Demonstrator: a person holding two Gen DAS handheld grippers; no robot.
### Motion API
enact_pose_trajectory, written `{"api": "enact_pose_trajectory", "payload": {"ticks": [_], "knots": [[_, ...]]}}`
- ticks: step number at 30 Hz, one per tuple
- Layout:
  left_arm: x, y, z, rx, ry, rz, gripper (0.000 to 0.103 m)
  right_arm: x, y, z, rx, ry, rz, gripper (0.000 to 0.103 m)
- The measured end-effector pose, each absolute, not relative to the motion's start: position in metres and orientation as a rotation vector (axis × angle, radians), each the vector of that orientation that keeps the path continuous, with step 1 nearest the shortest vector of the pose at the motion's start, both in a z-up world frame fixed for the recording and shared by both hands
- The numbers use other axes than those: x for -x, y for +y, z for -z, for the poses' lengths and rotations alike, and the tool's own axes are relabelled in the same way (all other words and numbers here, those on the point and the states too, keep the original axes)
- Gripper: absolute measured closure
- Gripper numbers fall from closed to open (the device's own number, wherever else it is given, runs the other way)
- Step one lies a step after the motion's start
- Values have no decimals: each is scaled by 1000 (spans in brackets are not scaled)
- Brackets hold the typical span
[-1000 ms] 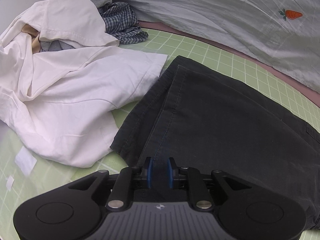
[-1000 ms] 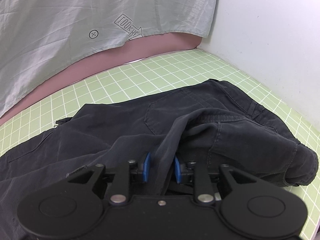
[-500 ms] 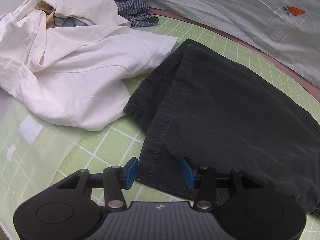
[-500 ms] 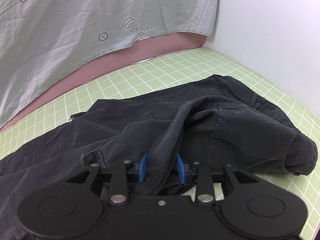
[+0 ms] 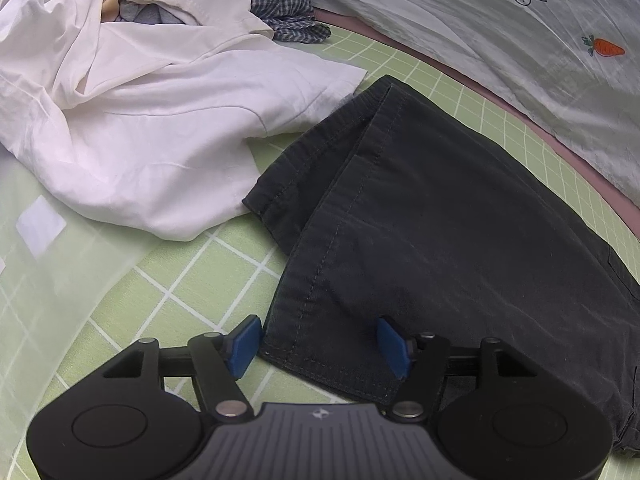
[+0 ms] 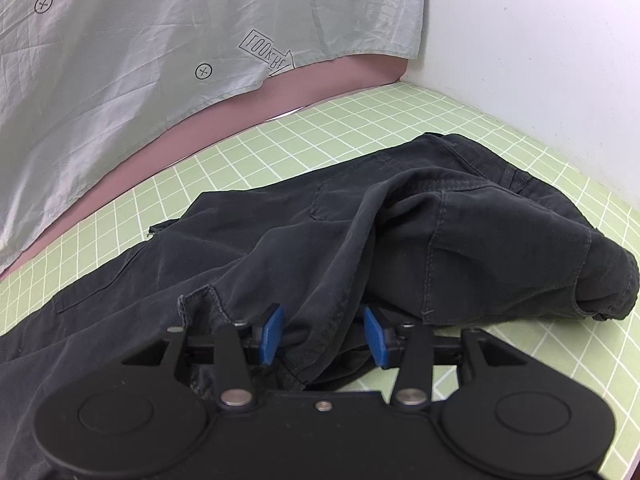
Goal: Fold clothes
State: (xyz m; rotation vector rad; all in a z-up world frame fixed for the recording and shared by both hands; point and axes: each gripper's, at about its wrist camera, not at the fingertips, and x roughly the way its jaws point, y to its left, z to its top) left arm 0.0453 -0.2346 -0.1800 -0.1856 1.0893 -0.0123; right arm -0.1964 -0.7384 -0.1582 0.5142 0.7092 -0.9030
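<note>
Dark grey trousers point(image 5: 440, 220) lie on the green grid mat point(image 5: 180, 280), legs laid one over the other with the hems toward me. My left gripper point(image 5: 318, 346) is open just above the near hem, its blue pads apart with the hem corner lying between them. In the right wrist view the waist end of the trousers point(image 6: 460, 220) lies bunched up. My right gripper point(image 6: 322, 334) is open, and a raised fold of the dark cloth still rests loosely between its blue pads.
A heap of white shirts point(image 5: 140, 100) and a checked garment point(image 5: 288, 12) sits left of the trouser hems. A pale printed sheet point(image 6: 160, 40) hangs behind the mat. A white wall point(image 6: 540, 60) bounds the mat point(image 6: 440, 112) on the right.
Both grippers were shut on the trousers a second ago; both have opened and let go. The left one has drawn back from the hem, the right one opened more slowly.
</note>
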Motion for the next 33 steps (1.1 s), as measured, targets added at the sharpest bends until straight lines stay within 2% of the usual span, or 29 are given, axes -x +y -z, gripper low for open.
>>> {"api": "enact_pose_trajectory", "payload": {"ticks": [4,7,8,9,13,15,22,25,29,33], "knots": [[-44,-230,180,238,1076,-7,40,203,-736,158,-566,687,894,57],[-44,-223,179,276,1065,-57,63,206,-736,156,-609,659,886,57],[-43,-220,179,297,1063,-67,76,207,-737,155,-624,651,883,57],[-43,-215,180,325,1062,-70,80,208,-737,155,-639,642,879,57],[-41,-200,180,446,1046,-61,81,213,-742,156,-735,591,846,56],[-40,-198,178,480,1036,-42,82,216,-745,157,-804,553,820,51],[-40,-191,174,587,1012,12,81,221,-755,175,-944,522,815,50],[-42,-192,176,627,1011,16,81,226,-759,185,-1011,506,811,45],[-40,-189,180,688,1016,2,65,230,-759,189,-1069,484,807,44],[-40,-190,185,708,1047,1,57,232,-760,191,-1094,479,803,44]]}}
